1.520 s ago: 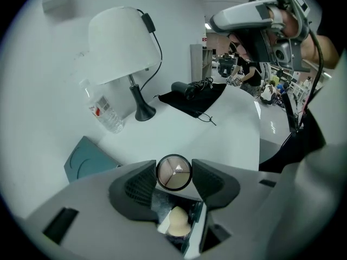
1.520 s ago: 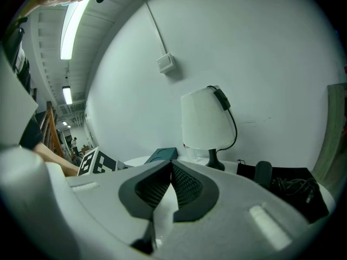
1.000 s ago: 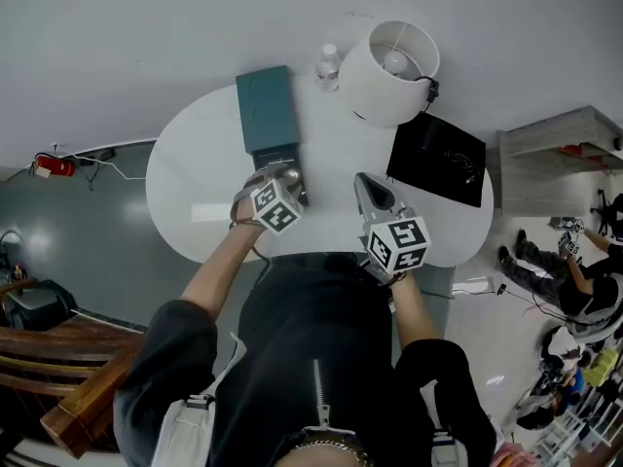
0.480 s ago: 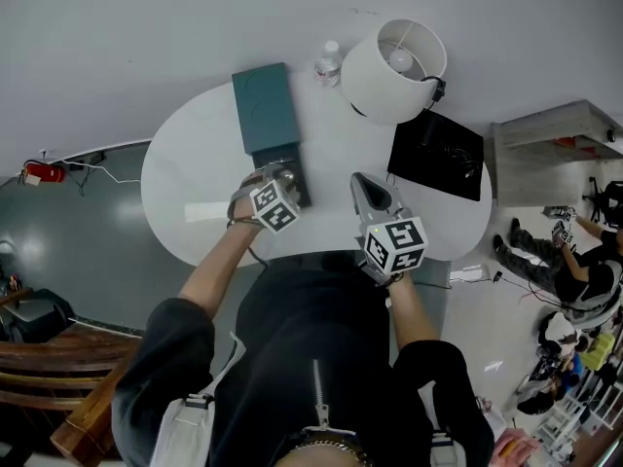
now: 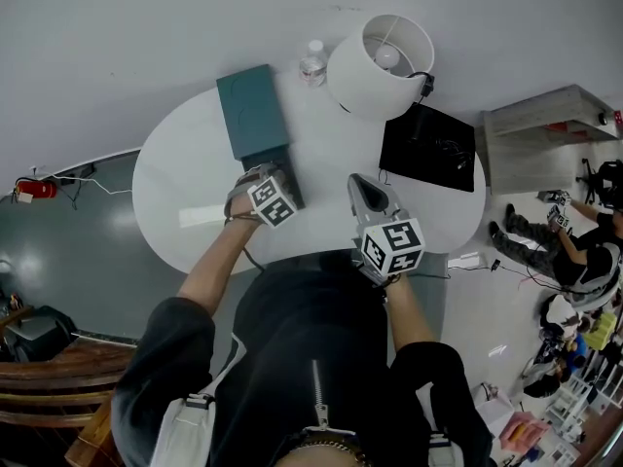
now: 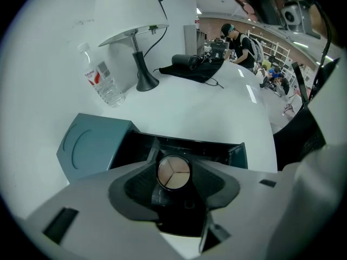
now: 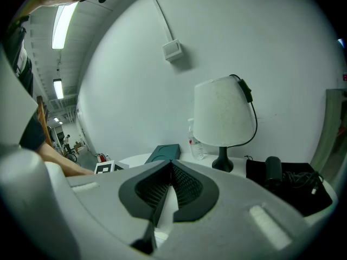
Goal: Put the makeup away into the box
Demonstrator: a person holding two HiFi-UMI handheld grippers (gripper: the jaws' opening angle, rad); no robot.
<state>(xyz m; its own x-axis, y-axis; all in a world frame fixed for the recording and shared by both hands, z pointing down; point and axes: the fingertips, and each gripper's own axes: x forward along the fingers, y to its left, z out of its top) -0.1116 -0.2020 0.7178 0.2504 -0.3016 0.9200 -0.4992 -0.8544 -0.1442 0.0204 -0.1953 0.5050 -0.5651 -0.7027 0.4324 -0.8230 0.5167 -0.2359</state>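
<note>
A round compact [image 6: 174, 173] with a tan, three-part face sits between the jaws of my left gripper [image 6: 174, 167], which is shut on it. The gripper points steeply down over the open dark tray of the teal box [image 6: 187, 148]; the box's teal lid [image 6: 89, 145] lies beyond. In the head view the left gripper [image 5: 276, 185] is at the box's near end [image 5: 279, 161]. My right gripper [image 5: 370, 195] hovers over the table to the right, jaws shut [image 7: 171, 167] with nothing between them.
A white lamp [image 5: 378, 54] and a water bottle [image 5: 311, 63] stand at the back of the white oval table [image 5: 185, 178]. A black cloth [image 5: 428, 149] with dark items lies at the right. The table's near edge is close to my body.
My left gripper has sunk toward the open box with the compact in it. The right gripper has stayed where it was.
</note>
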